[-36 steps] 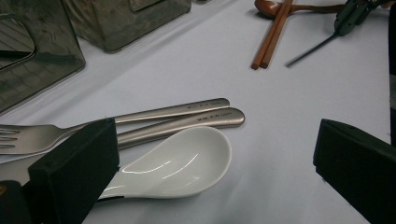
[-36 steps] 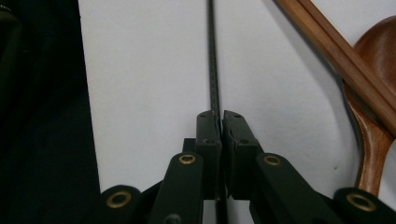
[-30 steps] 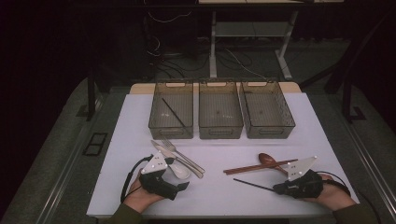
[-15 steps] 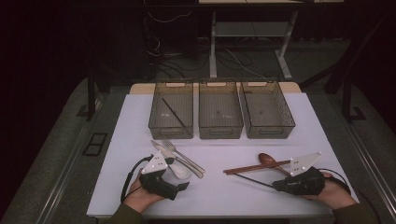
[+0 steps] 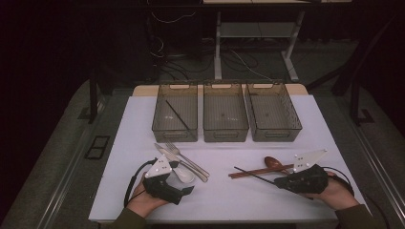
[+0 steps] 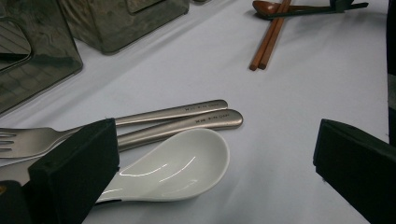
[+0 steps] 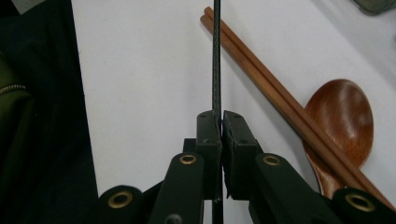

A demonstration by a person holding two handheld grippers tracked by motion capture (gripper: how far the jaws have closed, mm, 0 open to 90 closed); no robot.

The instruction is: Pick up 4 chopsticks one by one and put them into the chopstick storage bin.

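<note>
My right gripper point(image 7: 220, 122) is shut on a thin black chopstick point(image 7: 216, 51). In the high view the right gripper point(image 5: 279, 181) holds that black chopstick point(image 5: 253, 175) pointing left, its tip by a pair of wooden chopsticks point(image 5: 258, 171). A wooden spoon point(image 5: 273, 162) lies beside them. My left gripper point(image 5: 183, 179) rests open at the front left. A white ceramic spoon point(image 6: 173, 165) lies between its fingers point(image 6: 77, 168), close to the left one and untouched by the right one. A metal fork point(image 6: 42, 140) and a second steel handle point(image 6: 205, 122) lie just beyond it.
Three smoky plastic bins stand in a row at the back: the left bin point(image 5: 161, 112) holds another black chopstick point(image 5: 177, 114), beside it the middle bin point(image 5: 225, 129) and the right bin point(image 5: 272, 130). A white mat point(image 5: 219, 200) covers the table.
The right gripper shifted slightly, and the black chopstick's far tip swung away from the front edge toward the wooden chopsticks. The left gripper stayed put.
</note>
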